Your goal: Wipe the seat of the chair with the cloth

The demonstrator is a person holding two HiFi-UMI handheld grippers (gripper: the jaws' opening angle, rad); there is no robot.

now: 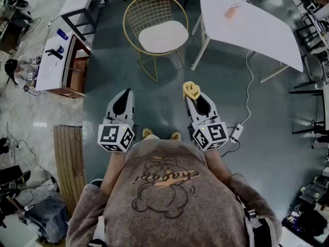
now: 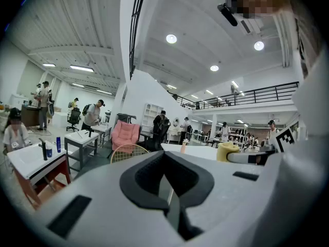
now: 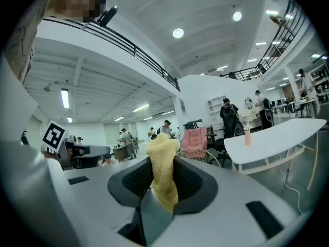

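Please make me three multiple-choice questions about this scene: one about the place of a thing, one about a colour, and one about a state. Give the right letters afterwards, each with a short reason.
1. Where does the chair stand in the head view?
A. To the left of the white table
B. On top of the table
C. Tipped over under the table

2. What colour is the cloth?
A. Blue
B. Red
C. Yellow

3. In what state is the cloth?
A. Spread flat on the seat
B. Clamped between the jaws of the right tool
C. Lying loose on the floor

Answers:
1. A, because the head view shows the gold wire chair upright on the floor beside the table's left end.
2. C, because it looks yellow in both the head view and the right gripper view.
3. B, because the right gripper view shows the jaws closed on it.
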